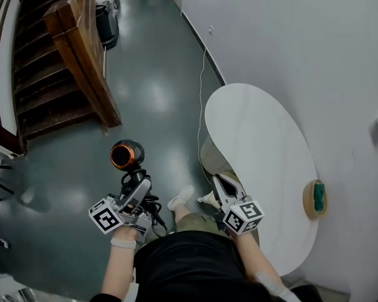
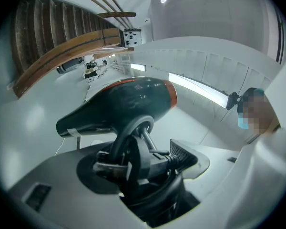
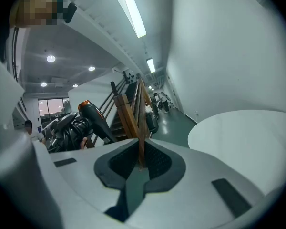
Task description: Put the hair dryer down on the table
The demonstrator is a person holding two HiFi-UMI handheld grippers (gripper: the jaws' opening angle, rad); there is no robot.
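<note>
The white oval table [image 1: 258,137] bears a tan-and-green roll [image 1: 315,198] at its edge.

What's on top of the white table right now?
One tan-and-green roll, probably tape, sits on the white table at its wall-side edge. The rest that shows is bare. The right gripper and forearm cover a strip of its near edge.

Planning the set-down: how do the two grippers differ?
The left gripper is clamped on the black hair dryer with orange ring; the right gripper is shut and empty. The left hangs over the grey floor; the right is beside the white oval table. Both carry marker cubes.
</note>
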